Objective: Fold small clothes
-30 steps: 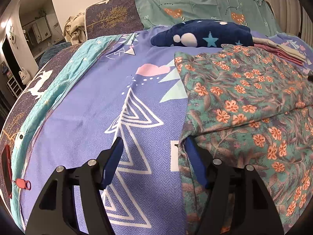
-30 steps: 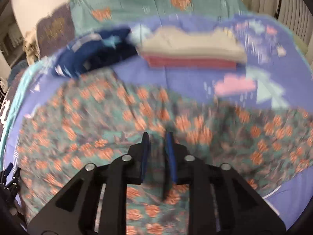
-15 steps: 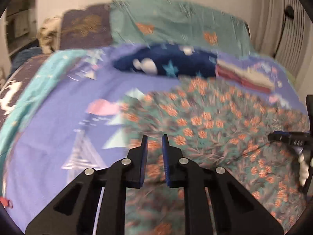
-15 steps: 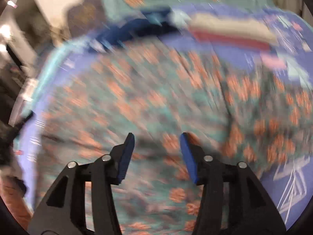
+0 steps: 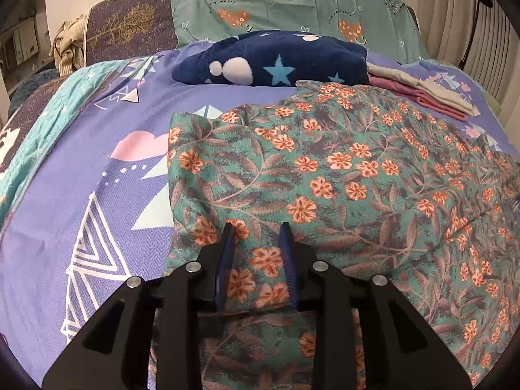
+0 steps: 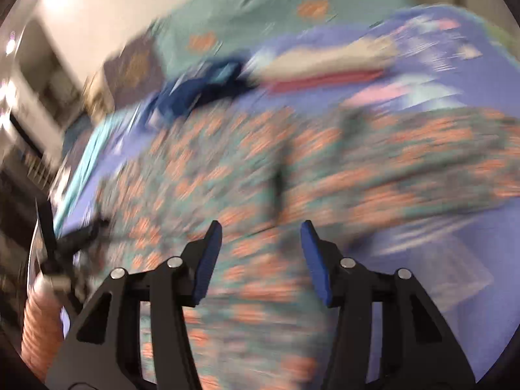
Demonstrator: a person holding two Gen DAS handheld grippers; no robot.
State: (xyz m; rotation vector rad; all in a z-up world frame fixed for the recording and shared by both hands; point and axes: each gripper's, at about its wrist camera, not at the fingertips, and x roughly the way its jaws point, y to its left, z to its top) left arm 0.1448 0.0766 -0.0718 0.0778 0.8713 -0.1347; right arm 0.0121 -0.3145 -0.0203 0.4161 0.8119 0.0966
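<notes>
The left gripper (image 5: 256,227), wide apart beside the floral garment (image 5: 341,175) a second ago, is now reopening its fingers over a fold lying loosely between them on the bed (image 5: 81,178). The right gripper (image 6: 260,227) is likewise spreading its fingers, nothing gripped, suggesting one fold is finished.

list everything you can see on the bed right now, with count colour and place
floral garment: 1, teal with orange flowers, spread mid-bed, near edge folded over
purple bedspread: 1, purple with white triangles, under everything
plush blanket: 1, navy with stars, behind the garment
folded clothes stack: 1 stack, beige over pink, far right
pillows: 2, teal and dark purple, at the headboard
left gripper: black, blue pads, jaws opening, floral fold between them
right gripper: black, blue pads, jaws opening, nothing between, above the garment
</notes>
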